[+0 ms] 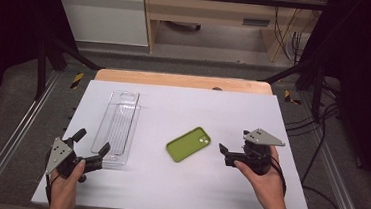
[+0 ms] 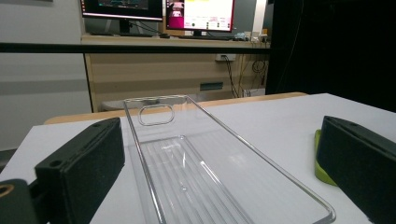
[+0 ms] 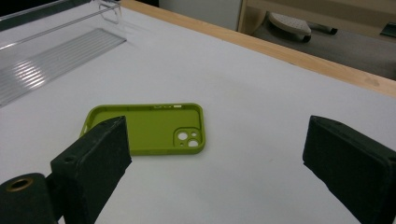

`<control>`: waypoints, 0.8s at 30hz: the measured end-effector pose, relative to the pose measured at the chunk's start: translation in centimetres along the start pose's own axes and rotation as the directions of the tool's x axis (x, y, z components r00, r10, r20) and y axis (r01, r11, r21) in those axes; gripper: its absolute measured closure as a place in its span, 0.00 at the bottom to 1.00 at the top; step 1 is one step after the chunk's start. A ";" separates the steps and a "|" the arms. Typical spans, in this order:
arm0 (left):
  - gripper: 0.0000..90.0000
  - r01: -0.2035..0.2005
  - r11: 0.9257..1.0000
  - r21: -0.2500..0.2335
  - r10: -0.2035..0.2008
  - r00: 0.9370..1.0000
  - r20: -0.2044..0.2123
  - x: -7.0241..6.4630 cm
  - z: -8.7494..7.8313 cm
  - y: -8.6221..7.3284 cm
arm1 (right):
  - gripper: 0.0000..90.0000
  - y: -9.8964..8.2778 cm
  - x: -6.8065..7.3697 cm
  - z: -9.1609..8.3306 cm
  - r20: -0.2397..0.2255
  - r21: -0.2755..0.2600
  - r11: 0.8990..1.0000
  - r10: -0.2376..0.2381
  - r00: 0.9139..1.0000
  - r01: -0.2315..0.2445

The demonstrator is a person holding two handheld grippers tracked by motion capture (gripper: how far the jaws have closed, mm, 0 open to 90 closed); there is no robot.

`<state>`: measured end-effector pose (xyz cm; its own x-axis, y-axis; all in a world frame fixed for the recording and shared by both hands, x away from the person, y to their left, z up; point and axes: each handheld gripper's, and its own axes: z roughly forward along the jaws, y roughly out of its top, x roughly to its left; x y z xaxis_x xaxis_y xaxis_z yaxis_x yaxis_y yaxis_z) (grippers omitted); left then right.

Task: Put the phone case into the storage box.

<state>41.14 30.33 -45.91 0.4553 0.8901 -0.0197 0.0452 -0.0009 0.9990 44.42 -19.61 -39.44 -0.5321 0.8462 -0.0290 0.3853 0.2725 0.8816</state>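
While both grippers, left gripper (image 1: 92, 142) and right gripper (image 1: 231, 147), gaped empty, a green phone case (image 1: 188, 144) lay beside the clear tray (image 1: 117, 127).

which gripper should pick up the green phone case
Right, probably. The right gripper is open beside the green phone case and faces it; the left gripper sits at the clear tray.

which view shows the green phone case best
The right gripper view: the green phone case lies close ahead, open side up, with its camera cutout and rim clear. The high view shows it whole but small, mid-table. The left gripper view catches just a green edge beside a jaw.
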 end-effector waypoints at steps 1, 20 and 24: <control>0.01 -0.002 1.000 0.001 0.002 1.000 0.001 0.0 0.0 0.0 | 0.08 0.3 0.0 0.1 -0.003 0.013 1.000 -0.010 1.000 0.010; 0.01 -0.008 1.000 0.006 0.008 1.000 0.007 -0.1 0.1 0.0 | 0.08 4.4 -0.8 4.3 -0.023 0.167 0.984 -0.063 0.998 0.066; 0.01 -0.002 1.000 0.006 0.002 1.000 0.013 -0.1 0.1 0.0 | 0.08 4.9 -1.2 5.2 -0.028 0.201 0.978 -0.058 0.998 0.062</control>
<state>41.21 30.19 -45.92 0.4670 0.8841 -0.0181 0.0494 -0.0056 0.9988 50.86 -16.96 -37.54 -0.5740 0.8161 -0.0669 0.4953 0.4111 0.7653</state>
